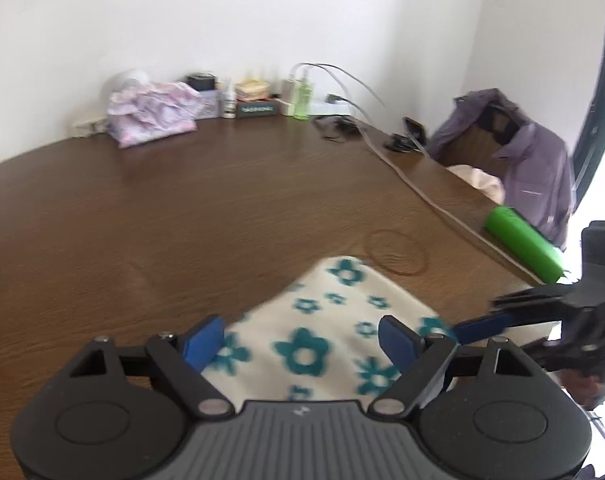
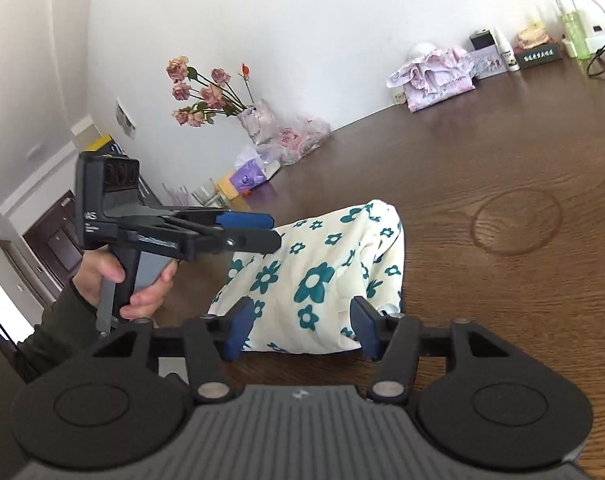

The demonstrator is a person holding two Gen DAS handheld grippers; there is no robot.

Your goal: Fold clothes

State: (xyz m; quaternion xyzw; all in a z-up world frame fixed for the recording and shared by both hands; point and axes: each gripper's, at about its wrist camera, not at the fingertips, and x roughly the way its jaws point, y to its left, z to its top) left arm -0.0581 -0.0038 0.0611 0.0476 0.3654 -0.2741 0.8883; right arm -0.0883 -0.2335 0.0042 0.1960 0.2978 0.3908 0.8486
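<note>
Cream fleece garment with teal flower print lies in a compact folded bundle on the dark brown wood-grain table, near its front edge, directly ahead of both tools. Looks soft, thick and light; should drape and slump when lifted, not slippery. One loose flap hangs along the right side of the bundle in the right wrist view. Best hold, I judge, is a doubled edge or corner, pinched through both layers so the fold does not spill.

Left gripper: blue pads spread wide, cloth showing between them, pads not pressing on it; released.
Right gripper: jaws part open, straddling the near end of the bundle, no clear pinch; released too.

A hand in a dark sleeve holds the left tool's handle.

Table: a faint ring mark beside the garment, a green cylinder at the right edge, a pink folded cloth and bottles along the white wall. Faded roses in a vase far left; purple jacket over a chair.
</note>
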